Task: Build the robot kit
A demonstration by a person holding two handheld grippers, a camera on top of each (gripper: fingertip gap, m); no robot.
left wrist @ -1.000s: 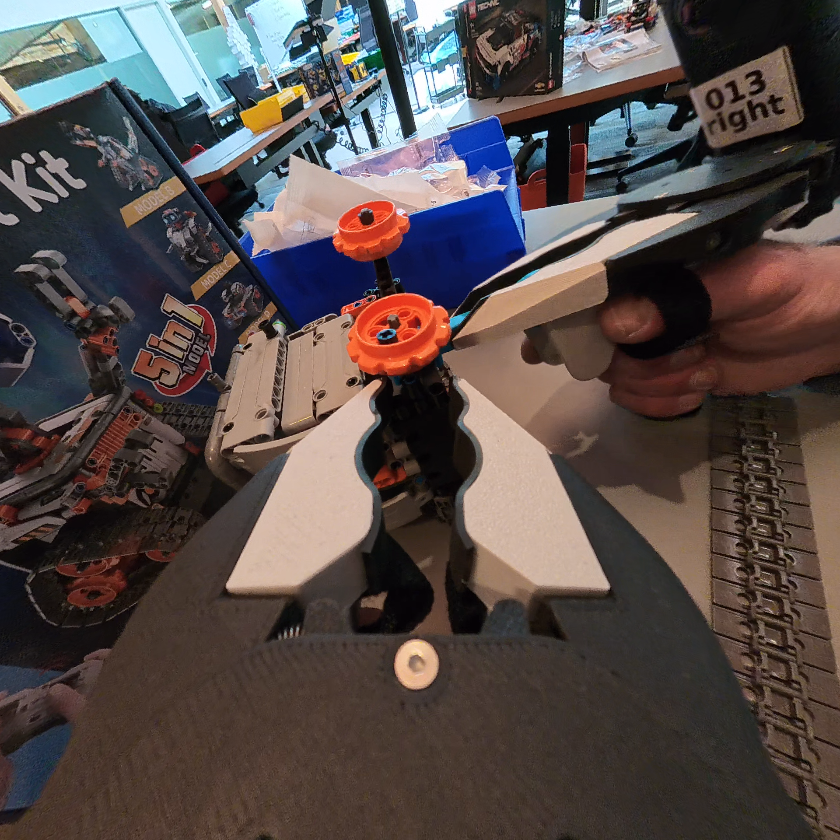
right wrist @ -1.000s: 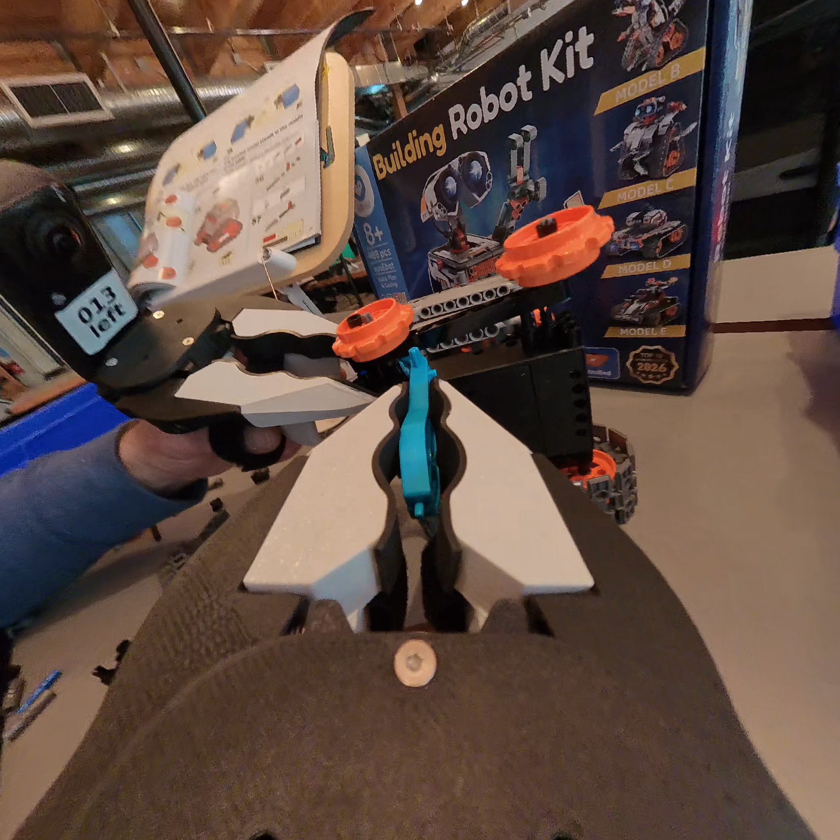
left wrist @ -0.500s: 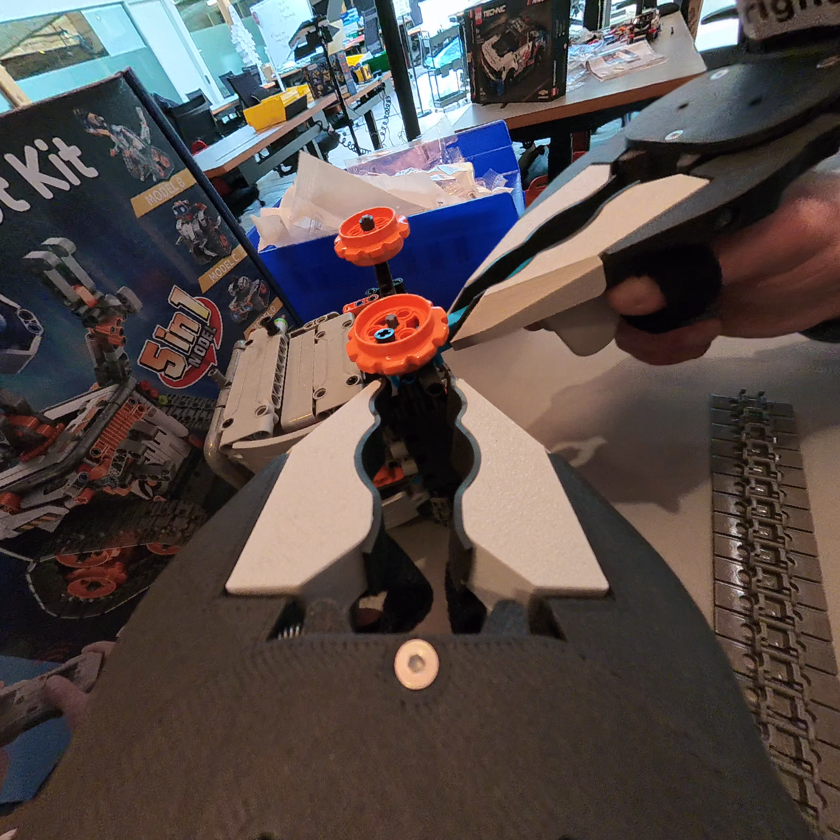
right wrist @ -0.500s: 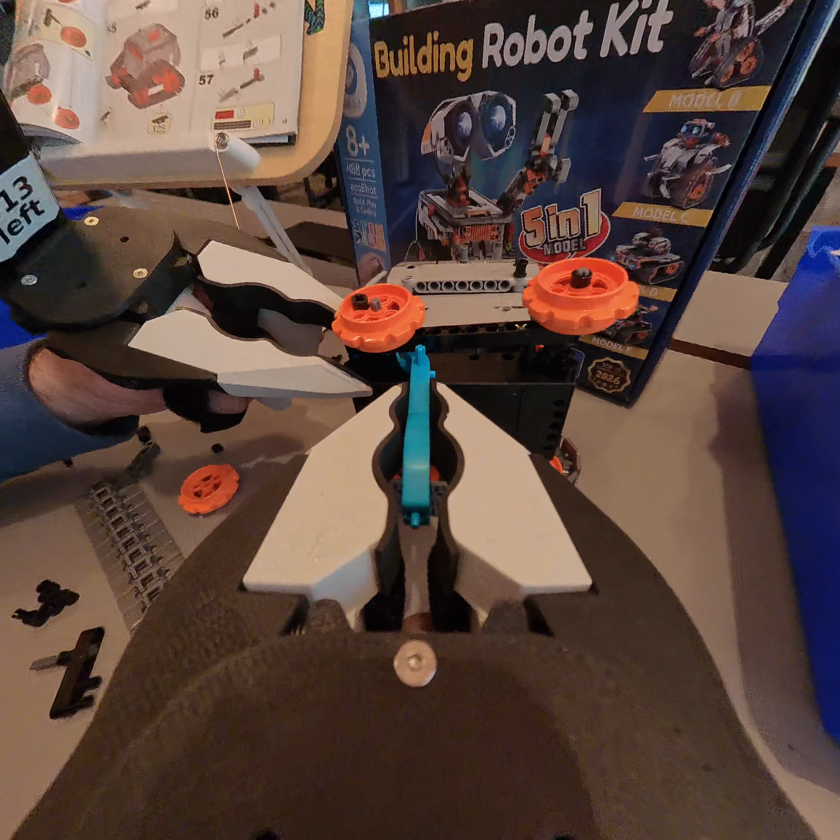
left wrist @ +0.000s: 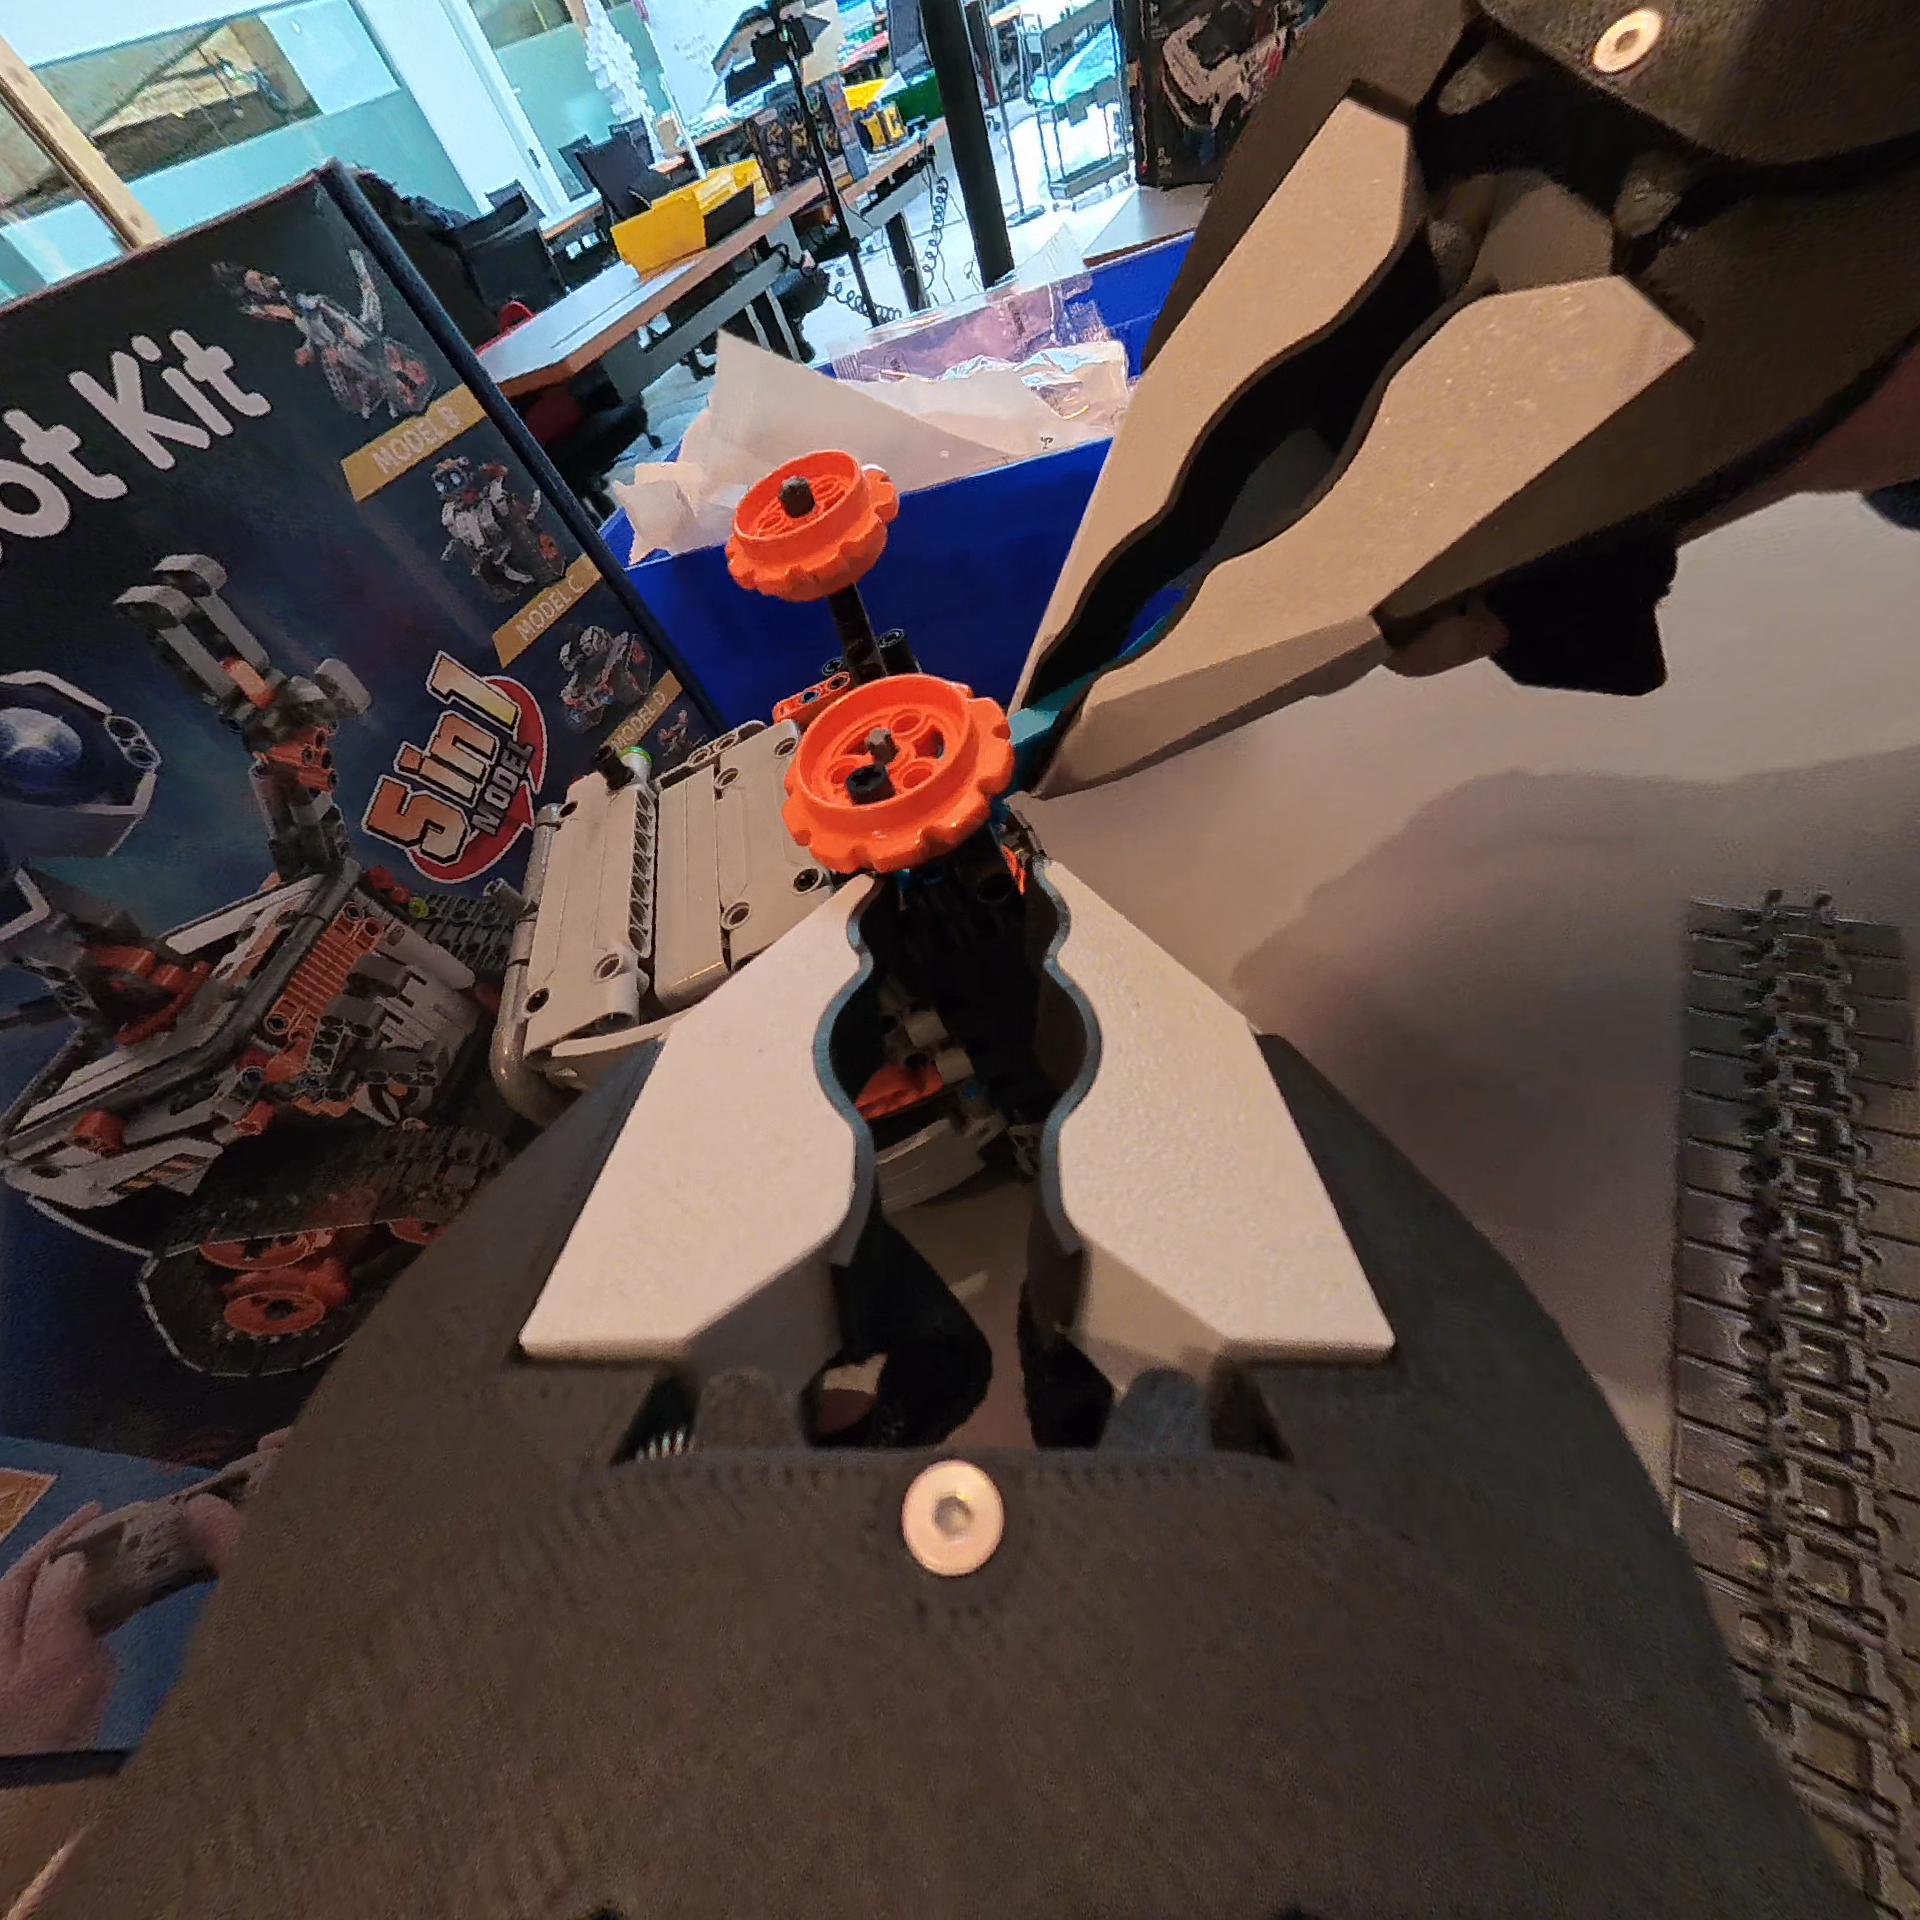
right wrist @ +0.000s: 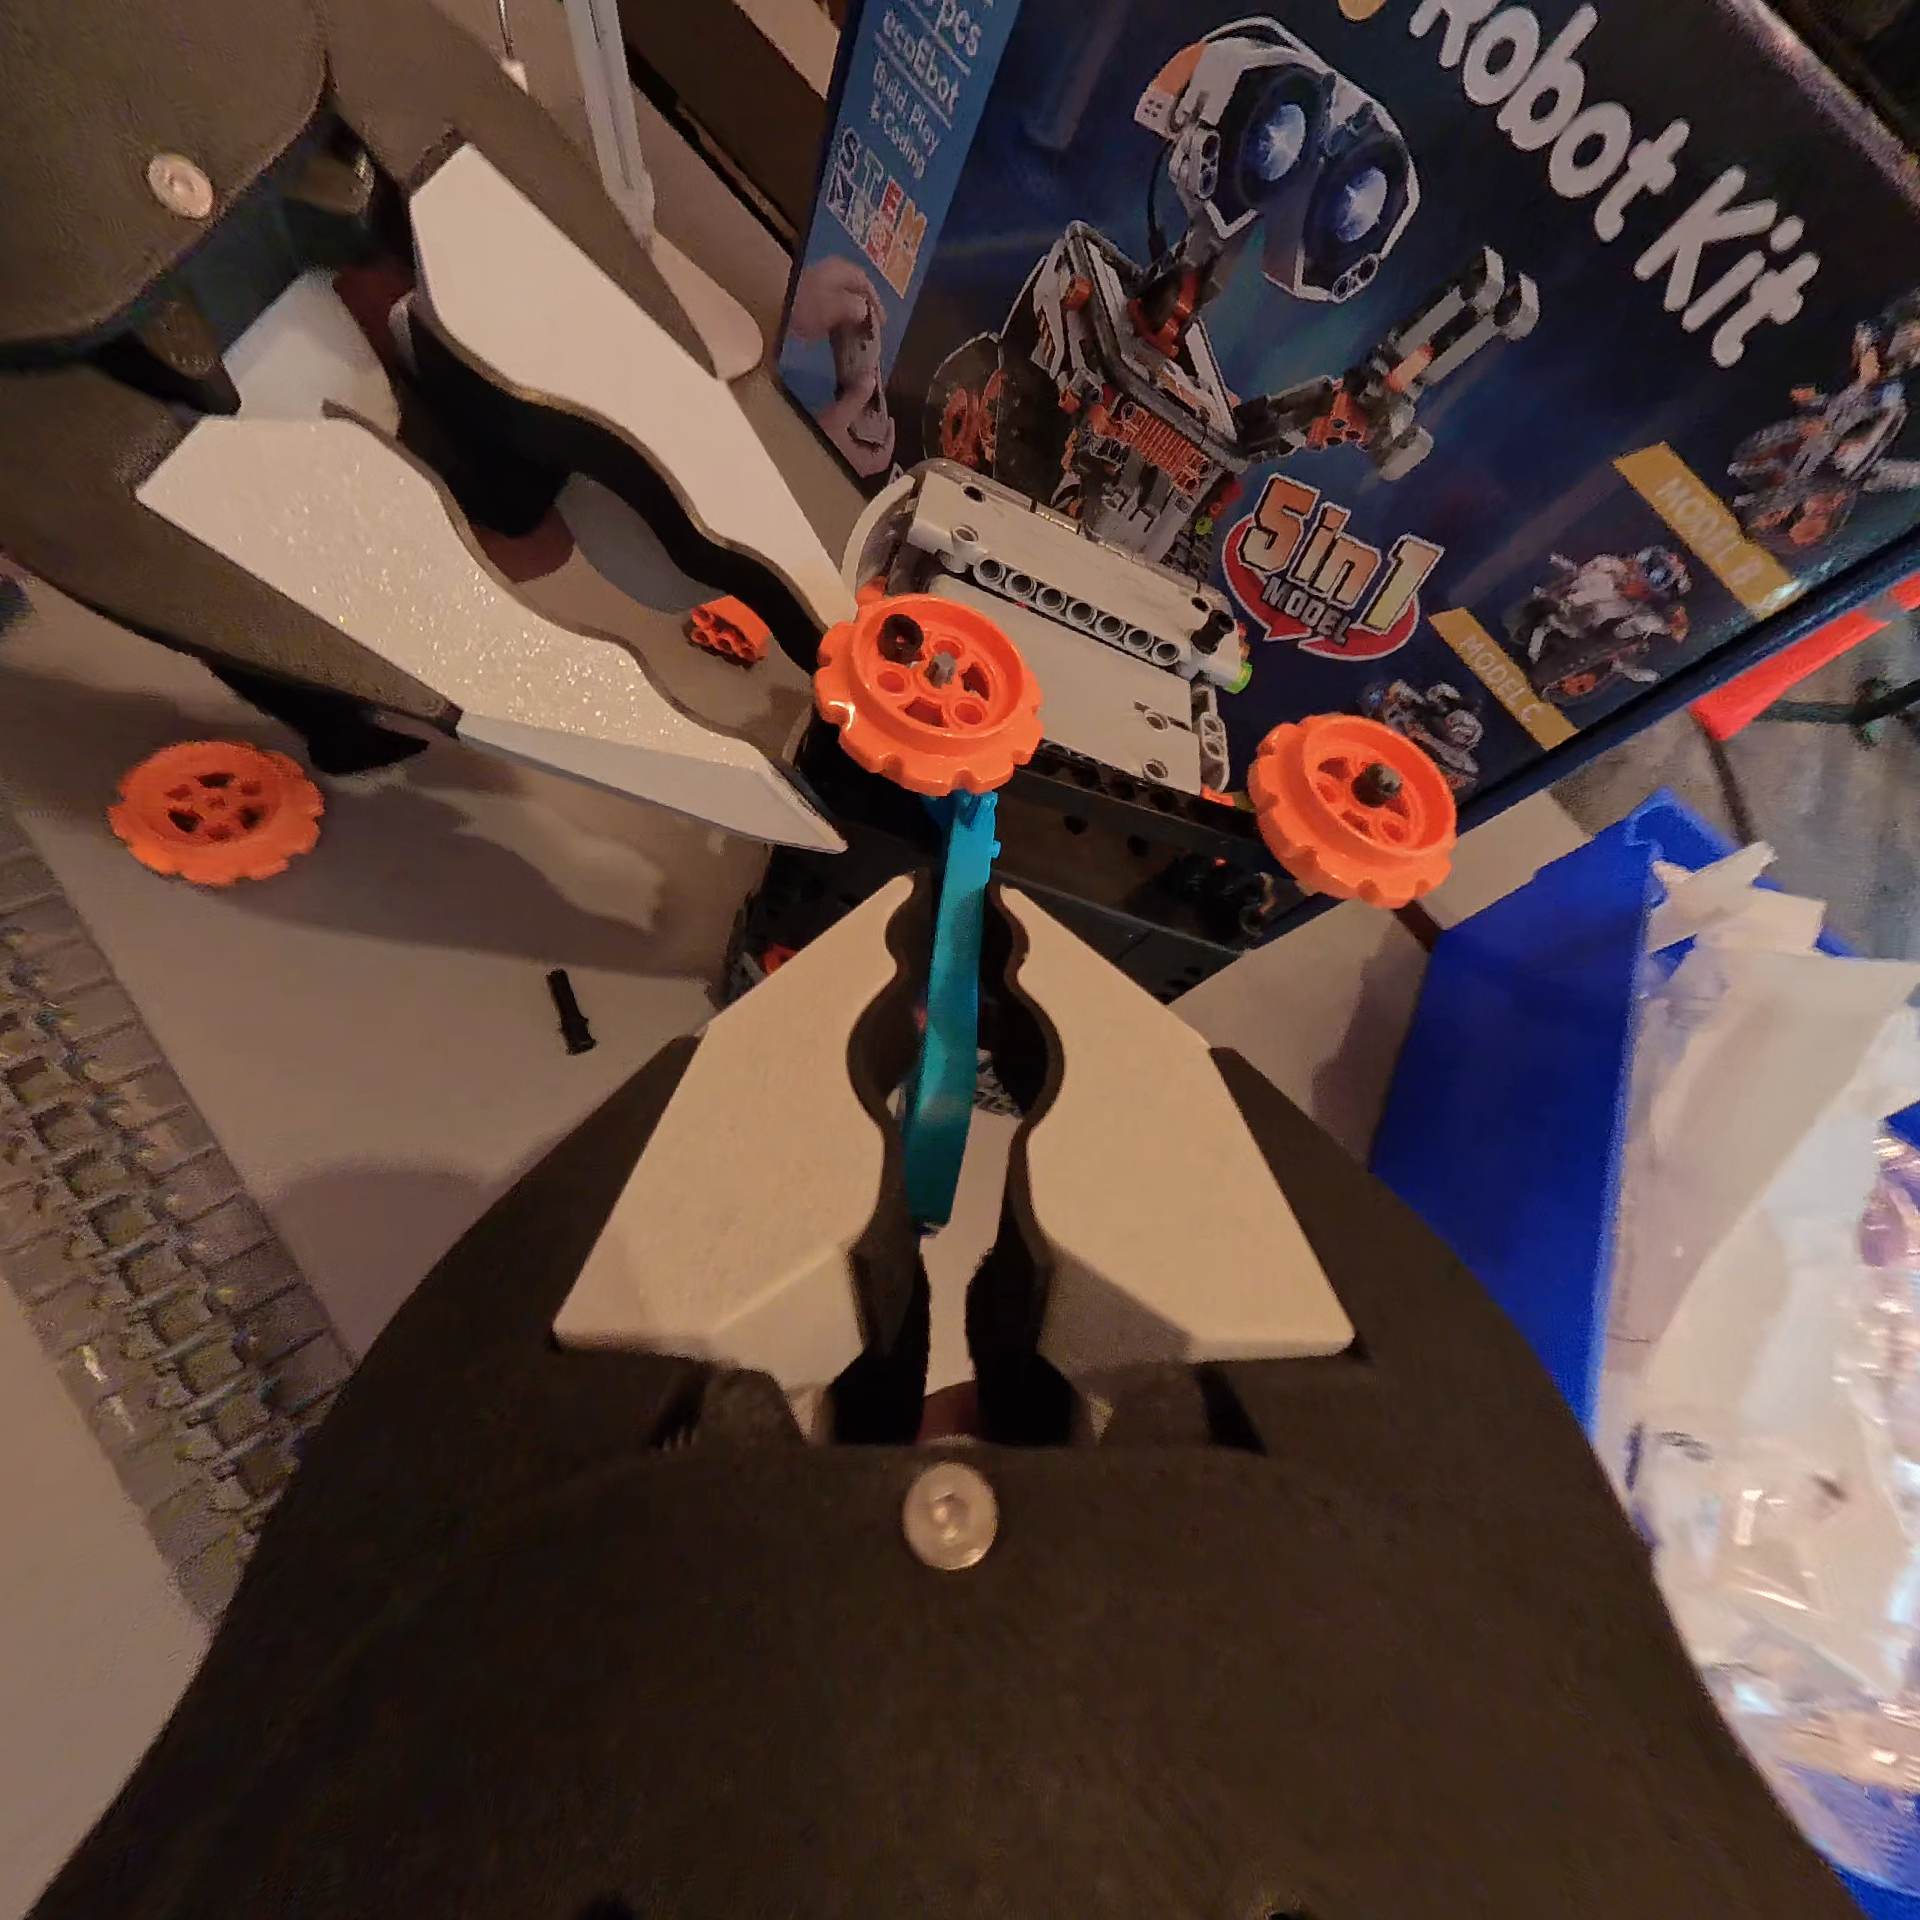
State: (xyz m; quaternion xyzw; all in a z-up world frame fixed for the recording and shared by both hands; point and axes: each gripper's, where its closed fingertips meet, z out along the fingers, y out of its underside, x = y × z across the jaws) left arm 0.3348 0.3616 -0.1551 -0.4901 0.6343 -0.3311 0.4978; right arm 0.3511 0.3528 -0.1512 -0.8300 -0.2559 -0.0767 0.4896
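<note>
My left gripper (left wrist: 956,904) is shut on the black body of a brick robot model (left wrist: 665,883) with grey panels, standing on the table. Two orange toothed wheels sit on axles on the model: a near one (left wrist: 899,774) and a far one (left wrist: 810,525). My right gripper (right wrist: 956,883) is shut on a teal beam (right wrist: 951,997). The beam's tip sits just under the near orange wheel (right wrist: 928,694). In the left wrist view the right gripper (left wrist: 1029,748) comes in from the upper right. In the right wrist view the left gripper (right wrist: 831,717) comes in from the upper left.
A dark blue kit box (right wrist: 1351,312) stands behind the model. A blue bin (right wrist: 1507,1091) with plastic bags (right wrist: 1818,1351) stands beside it. On the table lie a grey track strip (left wrist: 1787,1247), a loose orange wheel (right wrist: 215,814), a black pin (right wrist: 569,1010) and a small orange piece (right wrist: 727,632). My two grippers' fingertips are within a few centimetres of each other.
My right gripper has risen and tipped downward, now looking at the model from above, the teal beam's tip staying by the near wheel. My left gripper has kept its hold.
</note>
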